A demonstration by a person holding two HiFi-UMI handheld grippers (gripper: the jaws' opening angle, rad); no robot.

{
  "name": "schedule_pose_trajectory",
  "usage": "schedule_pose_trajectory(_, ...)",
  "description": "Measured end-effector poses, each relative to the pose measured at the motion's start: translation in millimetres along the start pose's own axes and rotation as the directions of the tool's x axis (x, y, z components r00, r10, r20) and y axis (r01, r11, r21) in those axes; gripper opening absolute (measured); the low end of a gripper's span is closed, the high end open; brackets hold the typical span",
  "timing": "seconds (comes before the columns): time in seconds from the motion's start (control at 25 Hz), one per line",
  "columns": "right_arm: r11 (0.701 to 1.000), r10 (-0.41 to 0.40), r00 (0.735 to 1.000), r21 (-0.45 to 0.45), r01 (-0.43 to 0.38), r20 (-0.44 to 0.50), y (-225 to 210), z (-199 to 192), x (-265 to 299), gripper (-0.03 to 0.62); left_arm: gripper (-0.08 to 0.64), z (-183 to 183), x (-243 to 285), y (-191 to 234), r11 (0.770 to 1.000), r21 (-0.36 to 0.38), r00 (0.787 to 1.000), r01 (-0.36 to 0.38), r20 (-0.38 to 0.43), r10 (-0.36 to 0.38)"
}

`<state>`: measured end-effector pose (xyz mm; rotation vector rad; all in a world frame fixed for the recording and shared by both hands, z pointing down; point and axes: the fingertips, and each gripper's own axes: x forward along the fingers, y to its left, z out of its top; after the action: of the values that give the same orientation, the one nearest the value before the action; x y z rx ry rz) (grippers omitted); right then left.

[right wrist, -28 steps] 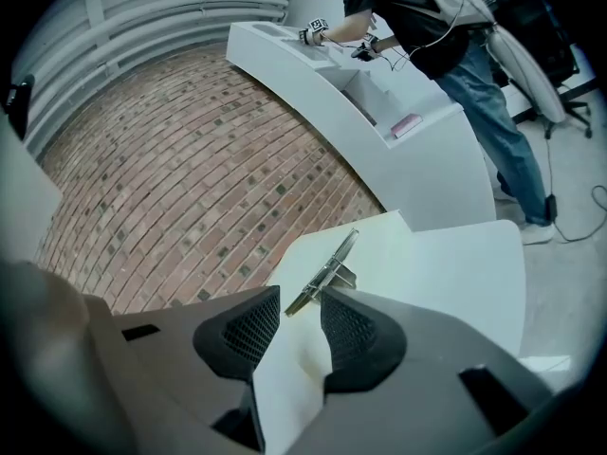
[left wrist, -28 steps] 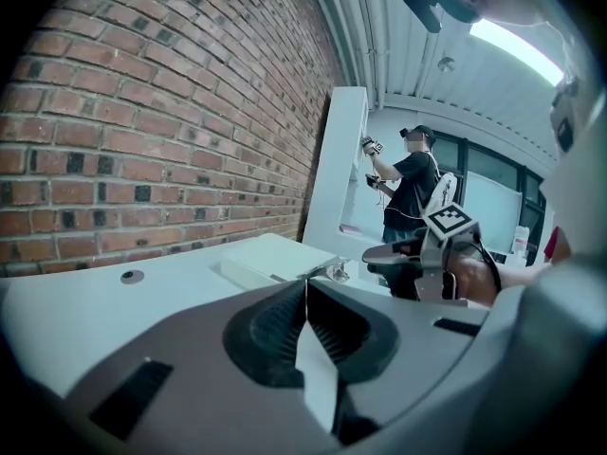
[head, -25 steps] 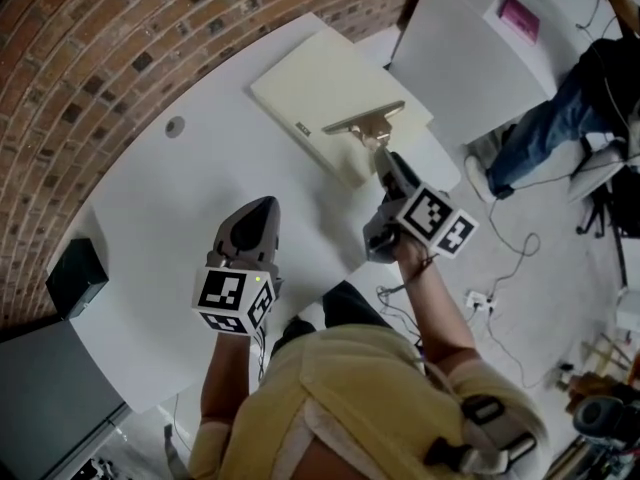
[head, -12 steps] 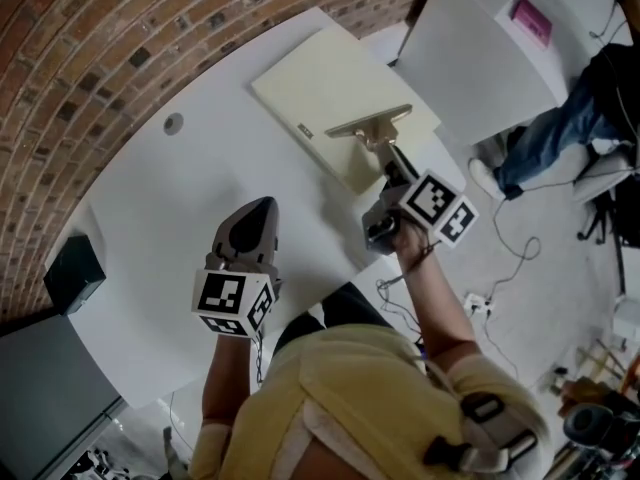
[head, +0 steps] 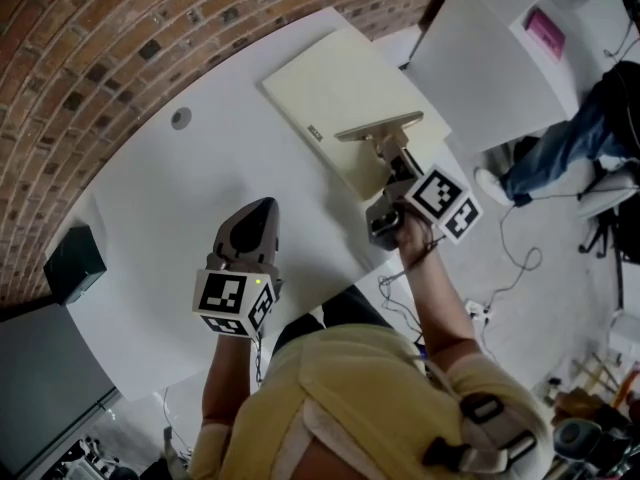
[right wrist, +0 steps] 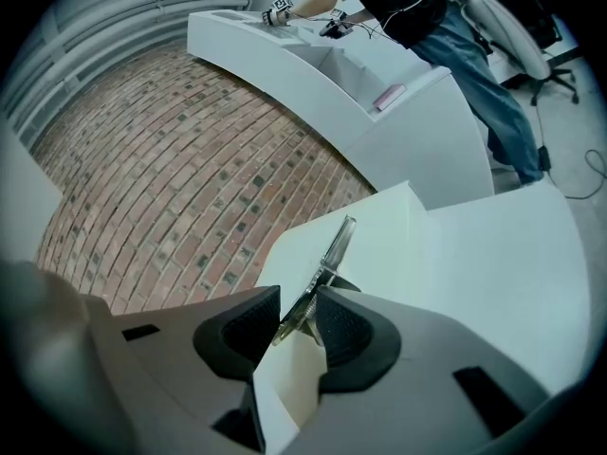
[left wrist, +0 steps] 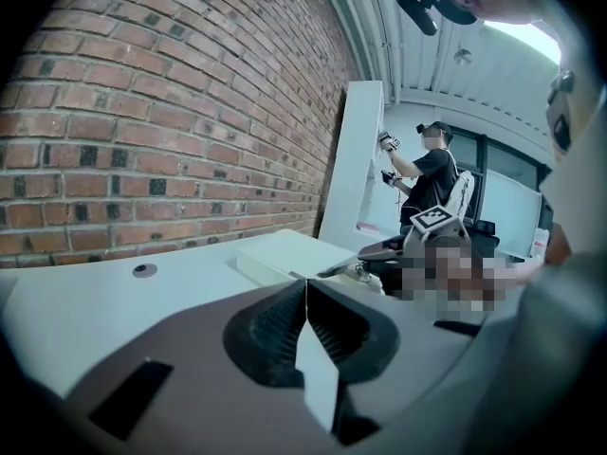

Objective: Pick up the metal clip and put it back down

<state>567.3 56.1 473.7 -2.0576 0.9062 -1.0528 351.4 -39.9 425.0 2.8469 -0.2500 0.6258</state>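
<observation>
We find the right claw (right wrist: pixel 296 316) closed on the lower end of the metal clip (right wrist: pixel 327 254), with one jaw pressing on each side. The rest of the clip projects forward beyond the jaws. In the head view the clip is at the near edge of the cream board (head: pixel 340 93), which lies on the white table (head: pixel 170 198). We cannot tell whether the clip touches the board. The left claw (left wrist: pixel 305 297) is fully closed on nothing and sits low over the table, well apart from the clip.
</observation>
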Motion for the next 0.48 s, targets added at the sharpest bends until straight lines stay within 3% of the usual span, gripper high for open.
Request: schedule_pose_trajectory(0.48,1.0,0.025,1.0,-0.005,-0.025,0.015,6.4,3.7,-3.4,0.067,0.005,-4.6,-5.5,1.2,1.0,-0.026,1.0,-0.017,0.006,0.017)
